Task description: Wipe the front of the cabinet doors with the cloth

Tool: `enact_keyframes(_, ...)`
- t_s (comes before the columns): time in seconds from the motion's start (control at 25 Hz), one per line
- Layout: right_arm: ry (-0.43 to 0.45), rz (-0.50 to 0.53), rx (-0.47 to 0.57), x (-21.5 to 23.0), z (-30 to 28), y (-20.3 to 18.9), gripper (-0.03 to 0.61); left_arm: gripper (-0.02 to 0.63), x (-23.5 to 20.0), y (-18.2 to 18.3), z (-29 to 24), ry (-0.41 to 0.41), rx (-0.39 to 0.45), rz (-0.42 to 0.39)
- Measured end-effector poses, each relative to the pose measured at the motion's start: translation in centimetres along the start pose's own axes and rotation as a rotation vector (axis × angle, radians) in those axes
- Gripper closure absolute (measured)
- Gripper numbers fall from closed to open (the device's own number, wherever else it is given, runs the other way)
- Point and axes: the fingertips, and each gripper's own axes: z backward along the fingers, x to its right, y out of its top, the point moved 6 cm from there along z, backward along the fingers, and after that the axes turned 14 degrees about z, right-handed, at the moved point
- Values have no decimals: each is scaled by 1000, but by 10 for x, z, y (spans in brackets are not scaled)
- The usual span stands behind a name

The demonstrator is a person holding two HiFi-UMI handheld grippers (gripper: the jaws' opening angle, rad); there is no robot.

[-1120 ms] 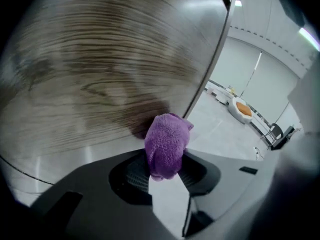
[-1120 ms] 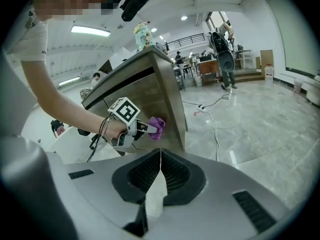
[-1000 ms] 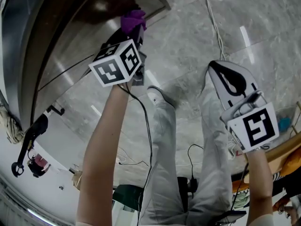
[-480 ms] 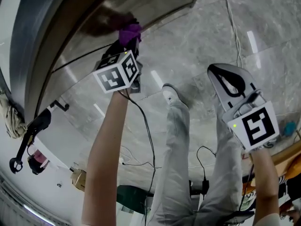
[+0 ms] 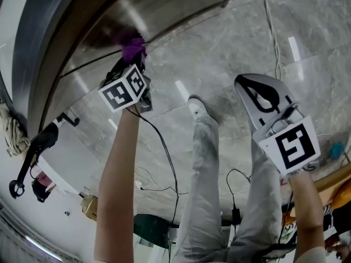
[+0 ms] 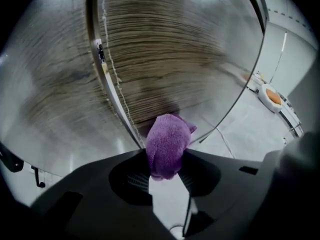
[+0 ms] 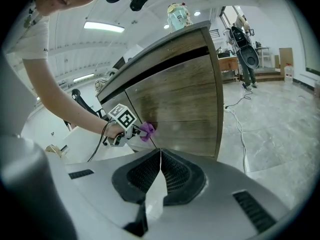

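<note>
Left gripper [image 6: 165, 170] pinched on purple cloth [image 6: 167, 139], frame centre, against cabinet door [image 6: 180, 54]. Likely soft, light, squashy; best held deep at bunched fold. Right gripper [image 7: 159, 159] pressed together, empty.

Bright, even indoor light. A ceiling light strip [image 7: 104, 27] glows overhead, and white glare streaks cross the polished floor [image 5: 293, 47]. Up close, the cabinet door [image 6: 175, 49] smears with motion blur while the cloth [image 6: 167, 144] looks sharp. Fisheye bending curves straight edges; corners go black.
</note>
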Motion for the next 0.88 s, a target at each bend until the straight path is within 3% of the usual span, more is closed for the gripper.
enact_keyframes(0.2,-8,-16,-11,27,28,-19,551,476,39,-10,-6,1,-10,-72)
enact_keyframes(0.64,-28,-84,-30,94,84,-65,551,474,240,-14,-76,-180,-67,-244)
enact_keyframes(0.88,-74,-181,-30,116,88,-88,551,474,288,7,-109,-206,-78,-304)
